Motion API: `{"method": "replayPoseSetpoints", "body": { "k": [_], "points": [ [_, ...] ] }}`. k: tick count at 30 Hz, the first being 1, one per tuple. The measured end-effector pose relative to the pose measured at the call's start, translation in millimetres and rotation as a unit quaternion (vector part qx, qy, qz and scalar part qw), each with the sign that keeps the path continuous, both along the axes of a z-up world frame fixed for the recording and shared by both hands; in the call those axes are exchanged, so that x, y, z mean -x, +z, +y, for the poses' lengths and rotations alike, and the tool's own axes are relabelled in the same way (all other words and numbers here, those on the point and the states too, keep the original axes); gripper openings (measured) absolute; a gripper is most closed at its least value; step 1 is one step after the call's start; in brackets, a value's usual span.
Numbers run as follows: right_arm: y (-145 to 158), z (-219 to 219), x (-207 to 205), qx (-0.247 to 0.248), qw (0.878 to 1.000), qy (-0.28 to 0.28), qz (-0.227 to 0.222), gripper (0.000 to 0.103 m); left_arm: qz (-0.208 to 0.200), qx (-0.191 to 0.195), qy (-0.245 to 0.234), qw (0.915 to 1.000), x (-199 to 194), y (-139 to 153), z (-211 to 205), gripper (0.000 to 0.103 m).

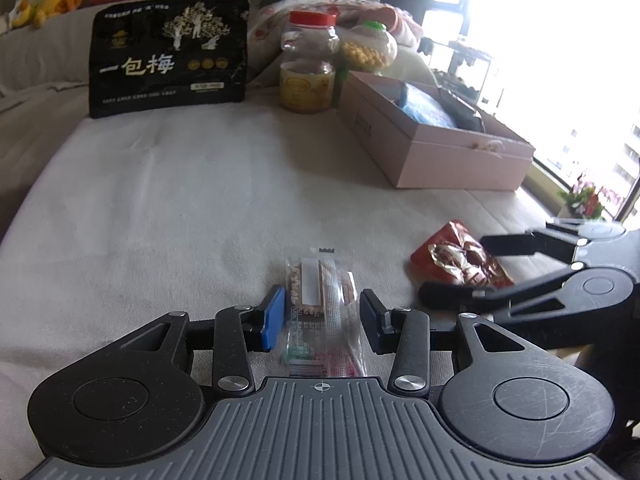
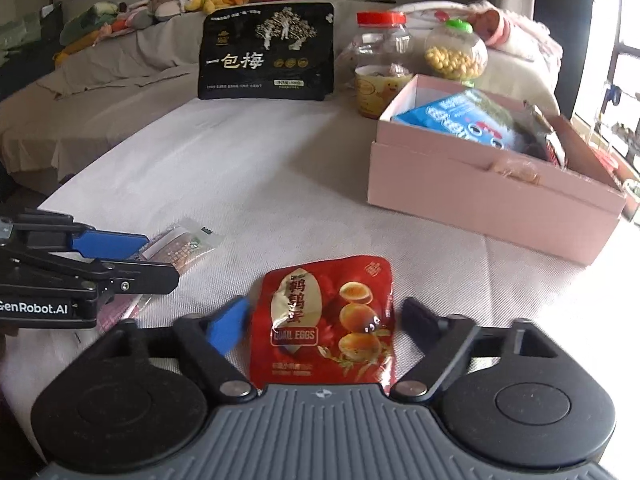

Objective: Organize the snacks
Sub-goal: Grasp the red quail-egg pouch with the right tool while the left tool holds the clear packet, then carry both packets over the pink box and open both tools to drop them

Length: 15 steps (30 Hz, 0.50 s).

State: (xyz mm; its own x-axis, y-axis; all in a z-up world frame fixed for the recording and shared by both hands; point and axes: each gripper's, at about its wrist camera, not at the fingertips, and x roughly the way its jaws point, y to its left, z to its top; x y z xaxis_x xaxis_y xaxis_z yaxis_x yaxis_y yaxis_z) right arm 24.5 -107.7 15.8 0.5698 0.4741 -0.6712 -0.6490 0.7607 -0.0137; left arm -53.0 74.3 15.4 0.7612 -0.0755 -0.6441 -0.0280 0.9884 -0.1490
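Observation:
A clear-wrapped snack packet [image 1: 320, 304] lies on the white cloth, and my left gripper [image 1: 323, 314] is shut on it, a blue pad against each long edge. The right wrist view shows the same packet [image 2: 180, 246] between the left gripper's [image 2: 160, 258] fingers. A red quail-egg pouch [image 2: 320, 292] lies flat between the pads of my right gripper [image 2: 324, 320]. Its left pad is at the pouch's edge, while the right pad stands off with a gap, so this gripper is open. The left wrist view shows the pouch [image 1: 460, 260] inside the right gripper [image 1: 452, 266].
An open pink box [image 2: 480, 196] holding a blue packet and dark packets stands to the far right. Behind it are a red-lidded jar [image 2: 380, 60] and a green-lidded jar [image 2: 456, 56] of yellow balls. A black plum bag [image 2: 266, 52] stands upright at the back. Plush toys line the sofa.

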Motion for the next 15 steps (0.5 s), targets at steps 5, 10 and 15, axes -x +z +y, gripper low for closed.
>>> {"method": "replayPoseSetpoints", "body": {
  "k": [5, 10, 15],
  "points": [
    [7.0, -16.4, 2.1, -0.003, 1.000, -0.011, -0.001, 0.072, 0.009, -0.015, 0.000, 0.9998, -1.0, 2.3, -4.6, 0.044],
    [22.7, -46.9, 5.3, -0.017, 0.999, -0.027, -0.011, 0.072, 0.019, -0.021, -0.015, 0.9995, 0.4, 6.3, -13.4, 0.040],
    [57.1, -85.6, 14.6, -0.031, 0.997, -0.049, -0.051, 0.072, -0.005, -0.026, -0.076, 0.9967, 12.3, 21.5, -40.2, 0.040]
  ]
}}
